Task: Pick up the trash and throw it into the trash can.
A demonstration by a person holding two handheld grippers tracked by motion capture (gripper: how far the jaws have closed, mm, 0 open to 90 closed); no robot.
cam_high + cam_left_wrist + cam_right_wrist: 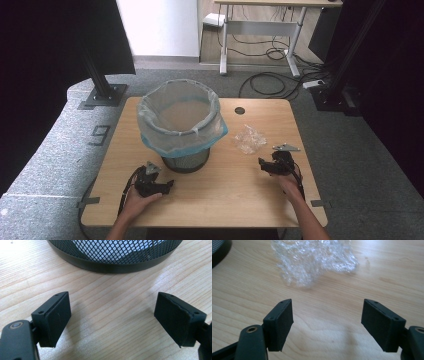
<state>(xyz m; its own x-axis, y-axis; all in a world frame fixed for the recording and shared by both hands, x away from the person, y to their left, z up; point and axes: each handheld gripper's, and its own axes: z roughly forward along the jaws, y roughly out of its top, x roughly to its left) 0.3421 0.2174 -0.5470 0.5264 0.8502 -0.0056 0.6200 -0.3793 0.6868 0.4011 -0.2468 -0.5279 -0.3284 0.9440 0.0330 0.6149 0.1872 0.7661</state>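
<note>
My right tool (266,165) low over bench (225,200), jaws apart, nothing between; crumpled clear plastic (249,139) lies just ahead on bench, right of lined mesh bin (180,125). My left tool (167,186) jaws apart, facing bin base.

Desk (280,5) beyond table, cables (270,82) on grey carpet, black stand base (104,95) at left

High view above the near edge, facing forward and down over the whole bench (210,200), left tool (112,320) camera low, close to the mesh bin (115,257), right tool (327,322) camera low, near the crumpled plastic (312,260), all sharing the benchtop.
</note>
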